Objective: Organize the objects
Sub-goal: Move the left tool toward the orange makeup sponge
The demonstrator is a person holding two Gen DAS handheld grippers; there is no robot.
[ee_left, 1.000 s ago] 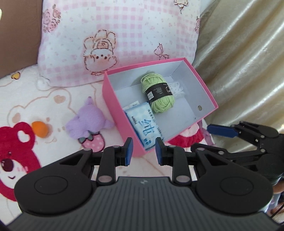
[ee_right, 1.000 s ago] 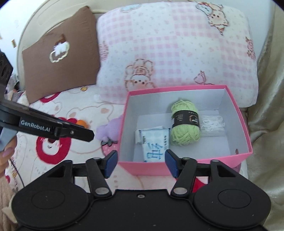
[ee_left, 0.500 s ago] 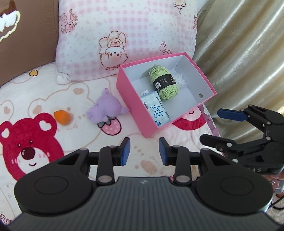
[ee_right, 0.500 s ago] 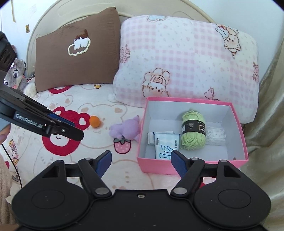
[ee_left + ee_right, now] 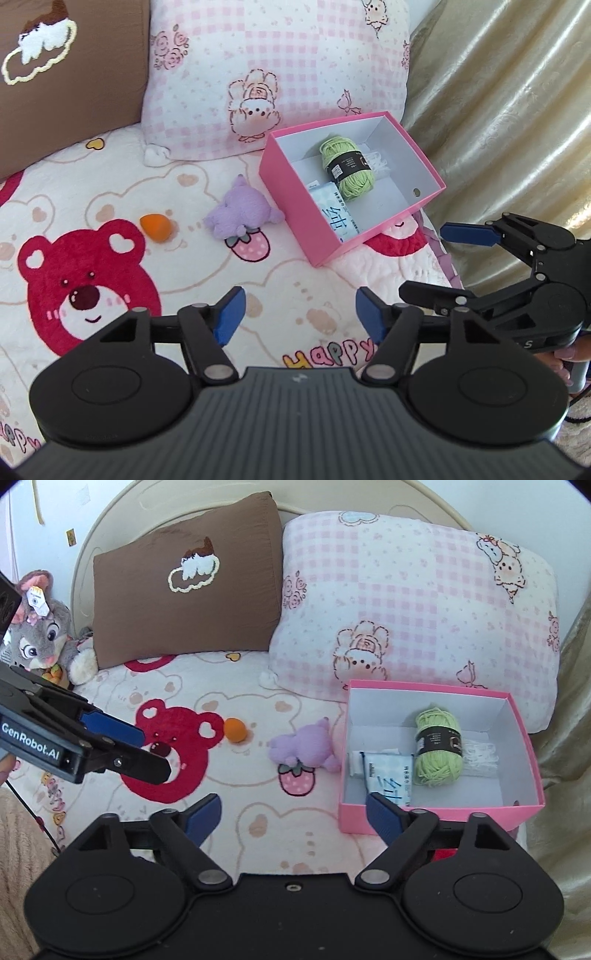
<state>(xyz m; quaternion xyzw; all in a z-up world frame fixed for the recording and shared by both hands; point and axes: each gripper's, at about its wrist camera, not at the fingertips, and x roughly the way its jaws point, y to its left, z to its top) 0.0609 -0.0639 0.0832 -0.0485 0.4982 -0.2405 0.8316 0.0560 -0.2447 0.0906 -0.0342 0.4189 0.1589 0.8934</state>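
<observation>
The pink box (image 5: 439,818) sits on the bed at the 3 o'clock side of the right wrist view, its far edge touching the pink checked pillow (image 5: 413,605). Inside it, a skein of green yarn (image 5: 438,747) lies near the middle, a blue-and-white tissue pack (image 5: 388,779) lies at about 8 o'clock from the yarn against the near left corner, and a small clear packet (image 5: 478,755) lies just beside the yarn at 3 o'clock. Just outside the box's left wall a purple plush toy (image 5: 303,747) lies on the bear-print blanket (image 5: 229,812), and farther toward 9 o'clock an orange ball (image 5: 235,730) rests by itself, well apart from the box. A brown pillow (image 5: 184,579) leans against the headboard at 11 o'clock, with a grey stuffed rabbit (image 5: 37,627) at the far left edge. The right tool (image 5: 293,812) hovers over the blanket in front of the box, its jaws opening wide with nothing between them. The left tool (image 5: 297,314) is likewise above the blanket, at 7 o'clock from the box, its jaws opening and empty. A shiny beige curtain (image 5: 498,110) hangs at the right.
</observation>
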